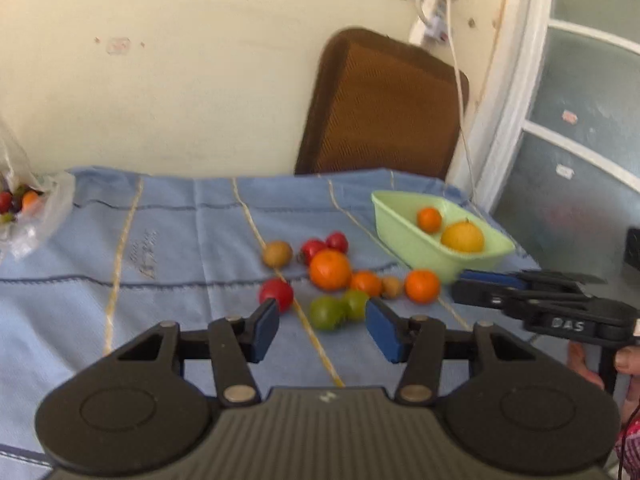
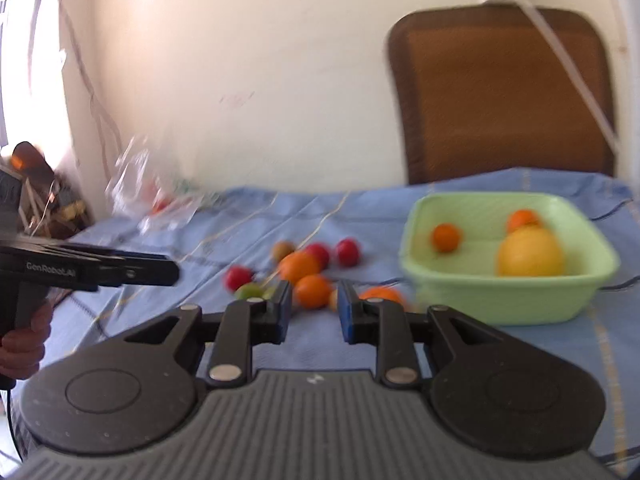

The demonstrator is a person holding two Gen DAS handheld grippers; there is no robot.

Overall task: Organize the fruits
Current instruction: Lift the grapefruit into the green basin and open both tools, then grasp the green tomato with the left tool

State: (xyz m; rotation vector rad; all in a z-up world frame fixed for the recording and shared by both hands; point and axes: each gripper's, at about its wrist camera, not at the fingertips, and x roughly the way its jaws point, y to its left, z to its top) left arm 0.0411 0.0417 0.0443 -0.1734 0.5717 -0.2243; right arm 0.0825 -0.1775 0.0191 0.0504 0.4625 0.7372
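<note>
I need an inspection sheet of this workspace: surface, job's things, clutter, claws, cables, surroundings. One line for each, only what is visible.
Surface: table under a blue cloth, wrinkled.
Job's things: green tub holds a yellow fruit and small oranges; loose pile of orange, red, green and brown fruits lies on the cloth beside it.
Clutter: plastic bag with more fruits, far left.
Claws: left claw open, empty, above the cloth near the green fruits; right claw open, empty.
Cables: white cord hangs down the wall.
Surroundings: brown chair behind the table; cream wall; window frame at right.

The left claw (image 2: 120,268) reads "GenRobot.AI" on its side; the right claw (image 1: 500,288) shows "DAS"
</note>
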